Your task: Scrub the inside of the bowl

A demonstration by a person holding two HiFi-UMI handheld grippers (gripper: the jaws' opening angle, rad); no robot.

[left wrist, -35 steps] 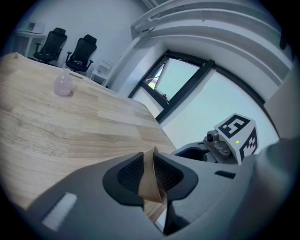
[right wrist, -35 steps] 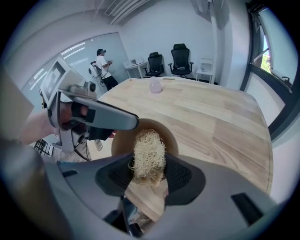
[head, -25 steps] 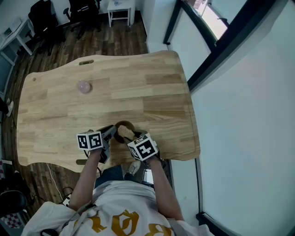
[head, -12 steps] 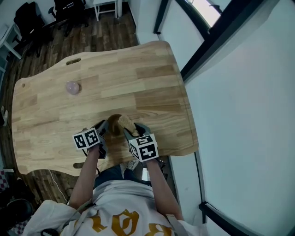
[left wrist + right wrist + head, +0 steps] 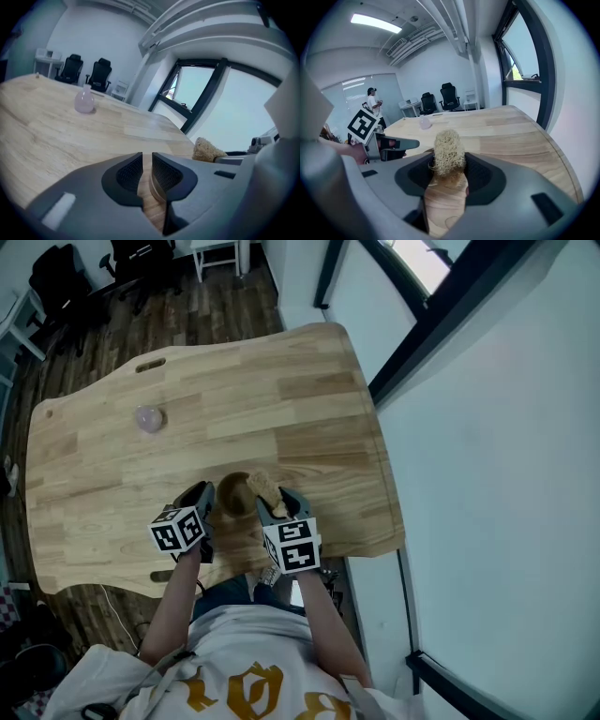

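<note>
Wooden bowl [image 5: 232,494] stands by the table's [image 5: 281,399] near edge; left tongs [image 5: 146,165] pinched almost shut on its rim; right tongs [image 5: 449,165] clamped on a loofah scrubber [image 5: 448,146] at the bowl's right side; contact with the interior unconfirmed; scrubbing judged in hand, not complete.

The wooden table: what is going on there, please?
A person works with two hand-held grippers at the near edge of the table. The left gripper is shut on the rim of a brown bowl. The right gripper holds a tan fibrous scrubber at the bowl's right side.
</note>
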